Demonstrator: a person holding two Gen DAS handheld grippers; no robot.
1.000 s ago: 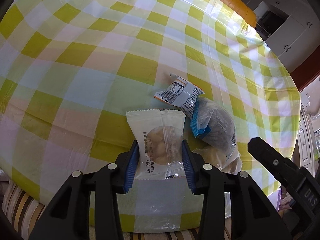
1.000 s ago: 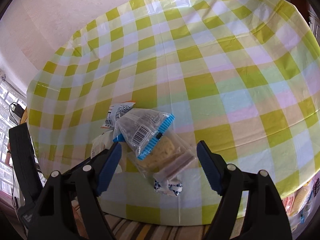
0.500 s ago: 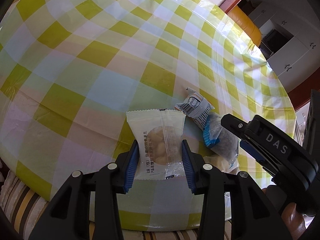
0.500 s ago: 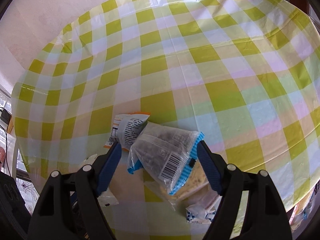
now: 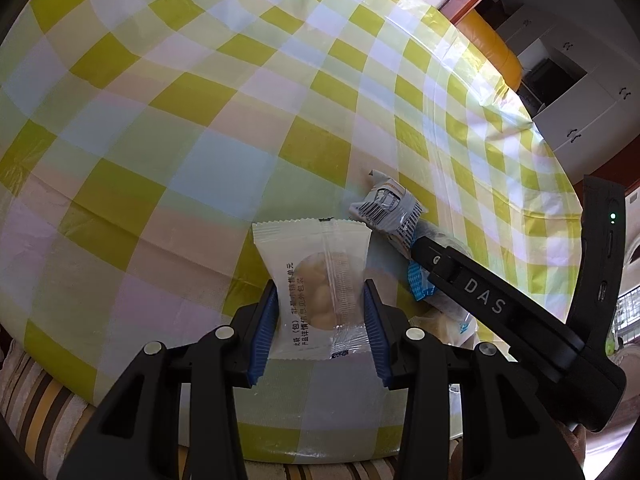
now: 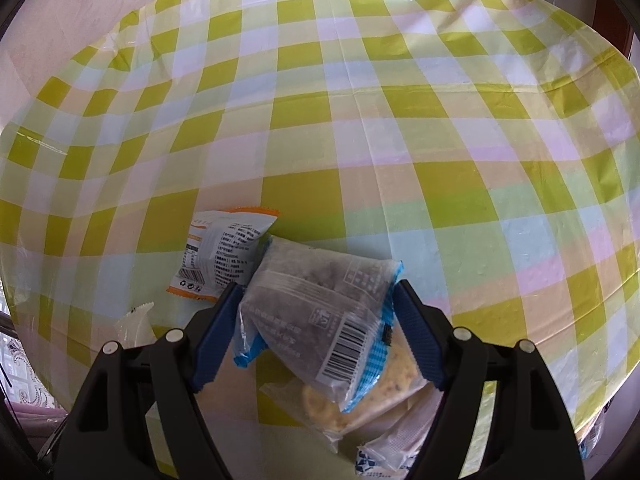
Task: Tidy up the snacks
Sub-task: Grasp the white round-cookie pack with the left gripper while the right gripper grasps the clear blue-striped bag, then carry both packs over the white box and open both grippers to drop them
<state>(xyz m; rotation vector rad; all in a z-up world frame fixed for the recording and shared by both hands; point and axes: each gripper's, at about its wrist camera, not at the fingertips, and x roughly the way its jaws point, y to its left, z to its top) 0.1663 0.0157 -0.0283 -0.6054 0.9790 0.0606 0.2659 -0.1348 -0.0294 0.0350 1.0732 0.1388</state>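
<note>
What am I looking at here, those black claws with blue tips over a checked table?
No robot here: a person holds a two-finger gripper in each hand, and each carries a wide-angle camera looking along its fingers. One picture comes from the left gripper, the other from the right gripper. The left one is clamped on a white packet. The right one hangs open around a blue-edged packet, its pads not visibly pressing on it. That packet lies atop a clear-wrapped biscuit, beside an orange-edged packet, all on the checked tablecloth. The black bar at right in the left view is the right gripper.
</note>
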